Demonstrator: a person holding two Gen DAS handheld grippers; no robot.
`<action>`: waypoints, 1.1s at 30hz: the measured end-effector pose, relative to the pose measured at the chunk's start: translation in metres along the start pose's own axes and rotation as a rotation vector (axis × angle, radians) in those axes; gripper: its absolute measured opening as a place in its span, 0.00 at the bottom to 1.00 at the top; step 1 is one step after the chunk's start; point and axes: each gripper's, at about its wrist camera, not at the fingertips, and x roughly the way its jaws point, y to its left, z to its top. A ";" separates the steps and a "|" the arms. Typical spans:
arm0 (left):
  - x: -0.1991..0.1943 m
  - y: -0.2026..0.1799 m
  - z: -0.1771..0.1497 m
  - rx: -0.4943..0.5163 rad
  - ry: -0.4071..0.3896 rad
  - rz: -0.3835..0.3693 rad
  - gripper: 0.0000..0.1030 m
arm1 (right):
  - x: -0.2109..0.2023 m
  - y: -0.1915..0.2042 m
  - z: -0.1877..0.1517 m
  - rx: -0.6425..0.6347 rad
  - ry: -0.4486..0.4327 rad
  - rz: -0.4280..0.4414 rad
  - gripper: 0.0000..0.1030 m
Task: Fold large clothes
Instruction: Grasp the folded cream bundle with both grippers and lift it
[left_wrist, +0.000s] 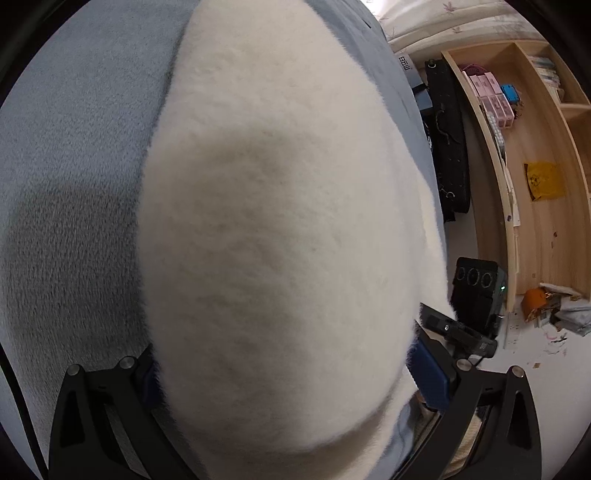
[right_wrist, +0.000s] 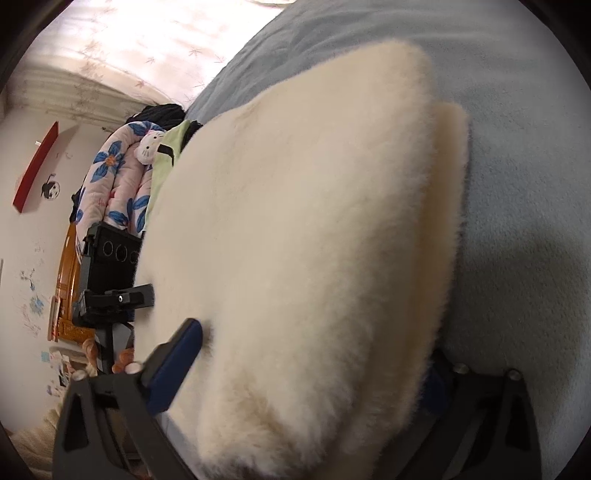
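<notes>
In the left wrist view, a cream fleece garment (left_wrist: 280, 229) fills the middle of the frame, lying folded on a pale blue blanket (left_wrist: 74, 147) that covers the bed. The left gripper (left_wrist: 291, 384) has its jaws spread wide, one finger on each side of the garment's near end, the blue pad (left_wrist: 430, 373) of the right-hand finger touching the fleece; whether the far pad presses the cloth cannot be told. Off to the right stand a wooden shelf unit (left_wrist: 546, 184) with pink boxes (left_wrist: 495, 99) and a yellow bag (left_wrist: 545, 179), and the other gripper's black body shows beside the garment's edge. In the right wrist view, the same garment (right_wrist: 306, 240) lies in stacked layers on the blue blanket (right_wrist: 524, 177), a lower layer peeking out at the far right corner. The right gripper (right_wrist: 306, 373) likewise straddles the near end with jaws held apart, its left blue pad (right_wrist: 177, 365) against the fleece and the other pad mostly hidden behind it. A floral quilt (right_wrist: 118, 173) is heaped at the left.
</notes>
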 end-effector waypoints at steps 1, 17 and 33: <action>-0.004 0.000 -0.002 0.009 -0.013 0.015 1.00 | -0.002 -0.001 0.001 0.007 -0.005 0.009 0.76; -0.100 -0.058 -0.064 0.166 -0.166 0.192 0.68 | -0.042 0.121 -0.037 -0.098 -0.084 -0.112 0.44; -0.342 -0.004 -0.117 0.132 -0.380 0.256 0.68 | 0.006 0.342 -0.029 -0.325 -0.068 0.016 0.44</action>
